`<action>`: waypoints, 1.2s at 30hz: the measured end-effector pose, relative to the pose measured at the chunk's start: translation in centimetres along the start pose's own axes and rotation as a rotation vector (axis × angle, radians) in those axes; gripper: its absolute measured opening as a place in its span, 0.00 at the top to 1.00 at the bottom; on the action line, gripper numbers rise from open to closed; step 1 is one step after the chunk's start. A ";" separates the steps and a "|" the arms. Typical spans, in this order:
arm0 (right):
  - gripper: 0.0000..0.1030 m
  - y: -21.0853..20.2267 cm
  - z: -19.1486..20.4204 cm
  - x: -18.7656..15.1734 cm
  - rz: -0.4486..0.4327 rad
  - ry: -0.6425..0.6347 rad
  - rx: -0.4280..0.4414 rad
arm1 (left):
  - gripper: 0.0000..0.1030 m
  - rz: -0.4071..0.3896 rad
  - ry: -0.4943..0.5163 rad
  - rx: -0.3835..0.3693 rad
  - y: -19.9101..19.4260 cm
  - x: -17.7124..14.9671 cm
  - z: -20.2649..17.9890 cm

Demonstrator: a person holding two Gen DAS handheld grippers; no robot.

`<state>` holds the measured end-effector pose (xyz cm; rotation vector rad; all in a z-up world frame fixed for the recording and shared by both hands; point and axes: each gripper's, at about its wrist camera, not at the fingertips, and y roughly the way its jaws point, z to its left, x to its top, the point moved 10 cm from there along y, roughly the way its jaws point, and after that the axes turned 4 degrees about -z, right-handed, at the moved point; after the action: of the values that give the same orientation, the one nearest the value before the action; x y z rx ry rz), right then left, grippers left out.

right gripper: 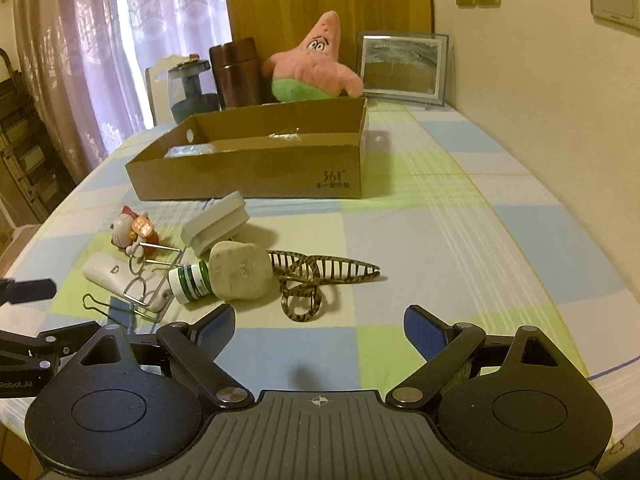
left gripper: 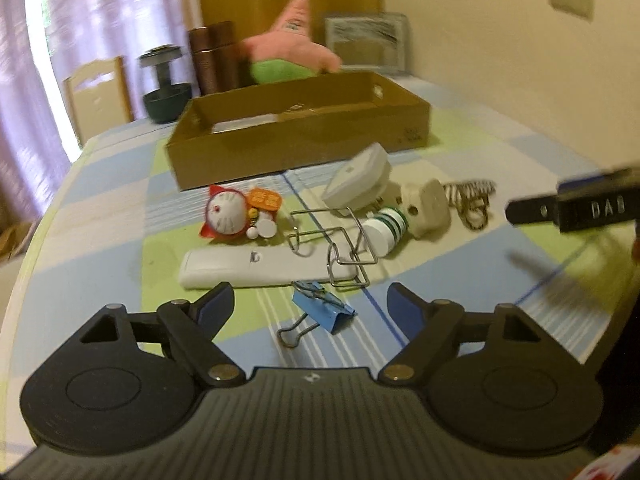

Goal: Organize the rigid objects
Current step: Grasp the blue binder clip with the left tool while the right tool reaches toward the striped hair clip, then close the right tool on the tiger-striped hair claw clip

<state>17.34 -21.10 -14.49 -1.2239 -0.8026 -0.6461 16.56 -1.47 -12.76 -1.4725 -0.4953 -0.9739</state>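
Observation:
A pile of small objects lies on the checked tablecloth before an open cardboard box [left gripper: 300, 148] [right gripper: 256, 168]. It holds a blue binder clip [left gripper: 322, 312], a white remote [left gripper: 248, 268] [right gripper: 108, 274], a wire holder [left gripper: 336, 248] [right gripper: 146, 284], a Doraemon toy [left gripper: 230, 216] [right gripper: 132, 230], a green-and-white bottle [left gripper: 384, 230] [right gripper: 191, 280], two white plugs [left gripper: 426, 208] [right gripper: 240, 270] [left gripper: 356, 180] [right gripper: 214, 220] and a striped hair claw [right gripper: 316, 276]. My left gripper [left gripper: 312, 306] is open, just above the binder clip. My right gripper [right gripper: 318, 326] is open and empty, near the hair claw.
Behind the box stand a pink star plush [right gripper: 316, 64], a brown canister [right gripper: 236, 74], a dark jar [right gripper: 190, 88] and a framed picture [right gripper: 402, 66]. A wall runs along the right. A chair back [left gripper: 98, 92] stands beyond the far table edge.

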 end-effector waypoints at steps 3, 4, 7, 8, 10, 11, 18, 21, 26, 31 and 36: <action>0.13 0.4 0.0 -0.1 0.009 -0.004 0.000 | 0.26 0.034 0.089 -0.052 1.0 -0.4 -0.1; 0.13 0.5 0.0 -0.2 0.014 -0.004 0.001 | 0.28 0.048 0.117 -0.073 1.3 -0.6 -0.1; 0.13 0.9 0.2 -0.3 0.023 -0.012 0.004 | 0.33 0.082 0.174 -0.134 2.2 -1.0 -0.1; 0.13 1.0 0.2 -0.4 0.024 -0.016 0.004 | 0.35 0.087 0.182 -0.152 2.4 -1.1 0.0; 0.13 1.3 0.4 -0.5 0.030 -0.024 0.005 | 0.39 0.098 0.206 -0.191 3.0 -1.2 0.0; 0.13 1.4 0.5 -0.6 0.034 -0.027 0.006 | 0.40 0.099 0.218 -0.204 3.1 -1.2 0.0; 0.14 2.2 1.1 -0.8 0.055 -0.048 0.011 | 0.49 0.126 0.271 -0.288 4.7 -1.5 0.1; 0.14 2.4 1.2 -0.8 0.072 -0.046 0.017 | 0.52 0.124 0.275 -0.317 4.9 -1.4 0.1; 0.14 2.5 1.4 -0.6 0.081 -0.040 0.029 | 0.63 0.117 0.285 -0.353 5.1 -1.3 -0.1; 0.14 2.7 1.3 -0.3 0.073 -0.033 0.027 | 0.64 0.125 0.270 -0.346 5.0 -1.3 -0.2; 0.28 3.2 1.7 0.2 0.057 -0.029 0.029 | 0.64 0.115 0.206 -0.296 3.8 -1.2 -0.8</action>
<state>19.67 -18.75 -15.85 -1.2284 -0.7960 -0.5697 18.63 -2.62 -16.01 -1.6205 -0.1186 -1.1269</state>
